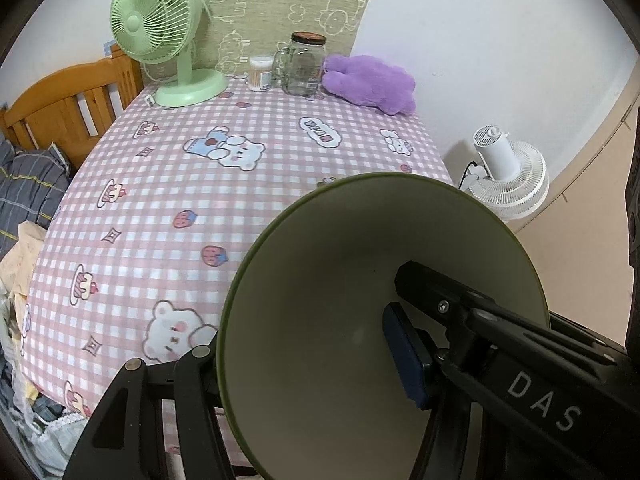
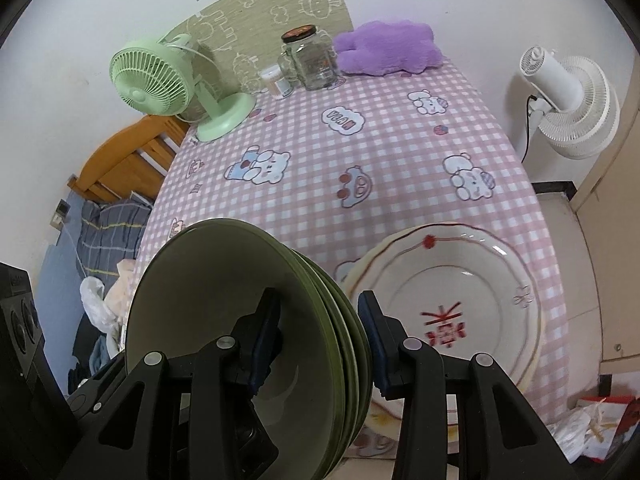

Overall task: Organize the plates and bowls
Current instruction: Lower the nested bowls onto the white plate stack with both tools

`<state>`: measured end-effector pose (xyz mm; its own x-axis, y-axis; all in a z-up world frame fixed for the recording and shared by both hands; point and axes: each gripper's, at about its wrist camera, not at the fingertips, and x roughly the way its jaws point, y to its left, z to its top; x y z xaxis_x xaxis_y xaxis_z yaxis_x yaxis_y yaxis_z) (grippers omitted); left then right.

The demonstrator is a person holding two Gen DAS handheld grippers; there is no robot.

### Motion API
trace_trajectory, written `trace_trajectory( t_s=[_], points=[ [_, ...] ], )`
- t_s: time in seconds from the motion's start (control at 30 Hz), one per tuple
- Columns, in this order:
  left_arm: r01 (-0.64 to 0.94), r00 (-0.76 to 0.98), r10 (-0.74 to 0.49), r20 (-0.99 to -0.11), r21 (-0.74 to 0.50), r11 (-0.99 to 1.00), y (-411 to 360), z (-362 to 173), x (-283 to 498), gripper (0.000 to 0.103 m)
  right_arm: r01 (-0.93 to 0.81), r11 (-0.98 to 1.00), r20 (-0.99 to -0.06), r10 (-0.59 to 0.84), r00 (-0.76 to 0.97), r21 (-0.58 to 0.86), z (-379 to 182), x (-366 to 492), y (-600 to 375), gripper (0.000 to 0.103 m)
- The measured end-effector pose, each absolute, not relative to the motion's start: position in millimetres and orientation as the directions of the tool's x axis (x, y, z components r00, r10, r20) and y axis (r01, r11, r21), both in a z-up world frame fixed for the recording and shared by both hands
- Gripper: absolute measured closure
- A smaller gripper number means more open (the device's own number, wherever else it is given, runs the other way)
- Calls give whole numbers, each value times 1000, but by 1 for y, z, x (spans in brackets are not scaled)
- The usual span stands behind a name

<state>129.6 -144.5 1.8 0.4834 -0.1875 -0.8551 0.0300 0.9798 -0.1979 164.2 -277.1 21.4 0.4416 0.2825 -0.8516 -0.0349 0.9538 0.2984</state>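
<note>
In the left wrist view, my left gripper is shut on the wall of an olive-green bowl. One blue pad is inside the bowl and the other finger is outside its rim. The bowl hangs tilted over the near edge of the pink checked table. In the right wrist view, my right gripper is shut on the side of a stack of several green bowls, with one pad inside and one outside. I cannot tell whether both grip the same stack. A white plate with red characters lies on the table just right of that gripper.
At the table's far edge stand a green fan, a cotton-swab tub, a glass jar and a purple plush toy. A white fan stands on the floor to the right. A wooden bed frame and bedding lie to the left.
</note>
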Motion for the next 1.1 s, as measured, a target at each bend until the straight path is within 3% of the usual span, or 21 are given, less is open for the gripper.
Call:
trace_trajectory(
  t_s=[1.1],
  points=[
    [-68, 341, -194, -920, -230, 971, -238, -57, 151, 41, -28, 963, -926, 265, 269, 268, -33, 194, -376, 59]
  ],
)
